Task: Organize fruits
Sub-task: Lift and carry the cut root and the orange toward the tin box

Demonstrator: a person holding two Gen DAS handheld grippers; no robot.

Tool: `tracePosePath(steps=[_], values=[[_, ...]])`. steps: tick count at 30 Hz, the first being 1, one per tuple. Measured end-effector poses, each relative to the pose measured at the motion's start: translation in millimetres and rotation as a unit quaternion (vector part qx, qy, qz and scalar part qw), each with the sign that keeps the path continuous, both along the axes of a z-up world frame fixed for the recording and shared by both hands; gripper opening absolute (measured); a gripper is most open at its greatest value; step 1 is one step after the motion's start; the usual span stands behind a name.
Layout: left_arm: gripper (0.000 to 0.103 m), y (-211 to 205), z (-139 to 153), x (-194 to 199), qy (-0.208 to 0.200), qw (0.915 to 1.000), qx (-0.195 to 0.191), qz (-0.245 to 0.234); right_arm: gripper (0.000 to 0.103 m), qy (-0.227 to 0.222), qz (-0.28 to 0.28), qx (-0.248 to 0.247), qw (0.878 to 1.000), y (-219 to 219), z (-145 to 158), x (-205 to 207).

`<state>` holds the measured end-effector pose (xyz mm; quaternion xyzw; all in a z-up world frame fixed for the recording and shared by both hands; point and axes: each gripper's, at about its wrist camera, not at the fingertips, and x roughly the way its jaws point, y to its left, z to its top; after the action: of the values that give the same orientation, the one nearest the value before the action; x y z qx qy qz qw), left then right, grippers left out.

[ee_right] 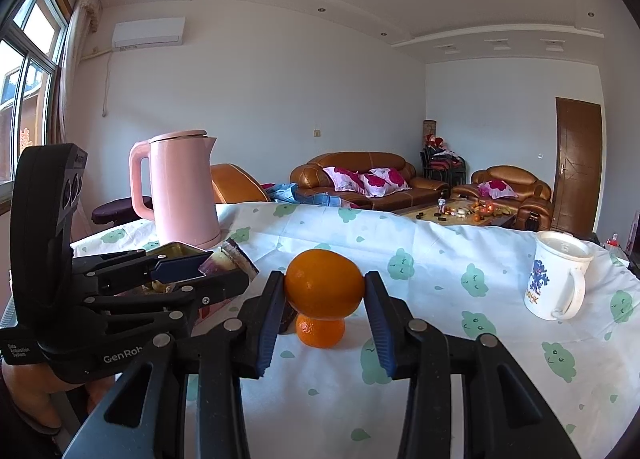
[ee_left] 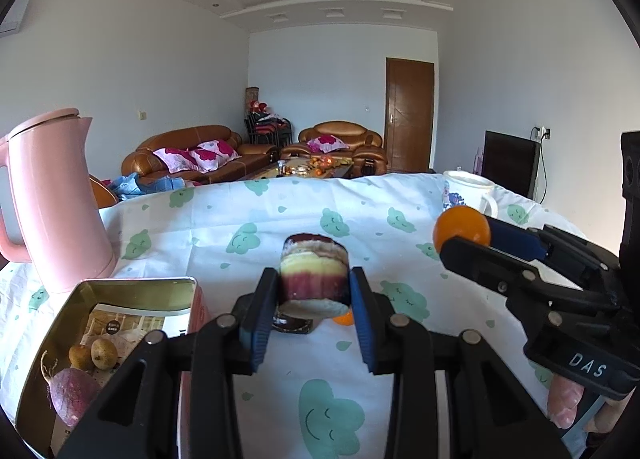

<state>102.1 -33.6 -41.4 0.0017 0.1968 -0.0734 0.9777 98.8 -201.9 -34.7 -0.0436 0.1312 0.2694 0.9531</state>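
Left wrist view: left gripper (ee_left: 314, 291) clamped tight on a cut purple sweet potato chunk (ee_left: 313, 271), lifted above the tablecloth (ee_left: 248, 219). Near left, open tin (ee_left: 120, 287) w/ a purple root (ee_left: 74, 395) & two small brown fruits (ee_left: 94, 355) inside; pink kettle (ee_left: 56, 199) behind it. Right gripper (ee_left: 466, 239) at right, pinching an orange (ee_left: 462, 229).

Right wrist view: right gripper closed on the orange, held off the cloth. Only here: a second, smaller orange (ee_right: 320, 331) lying on the cloth right below it, plus the full mug (ee_right: 556, 275) far right. Tin mostly hidden behind left gripper, contents not visible.
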Motion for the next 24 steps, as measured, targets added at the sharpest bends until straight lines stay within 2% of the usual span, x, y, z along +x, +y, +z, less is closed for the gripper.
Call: tracePosePath(steps=[17, 24], values=[[0.037, 4, 3, -10, -0.022, 0.9997, 0.0, 0.012, 0.042, -0.035, 0.003, -0.009, 0.999, 6, 4, -19], [0.037, 12, 2, -12, -0.013, 0.9997, -0.006, 0.019, 0.042, -0.032, 0.007, -0.014, 0.999, 13, 4, -21]])
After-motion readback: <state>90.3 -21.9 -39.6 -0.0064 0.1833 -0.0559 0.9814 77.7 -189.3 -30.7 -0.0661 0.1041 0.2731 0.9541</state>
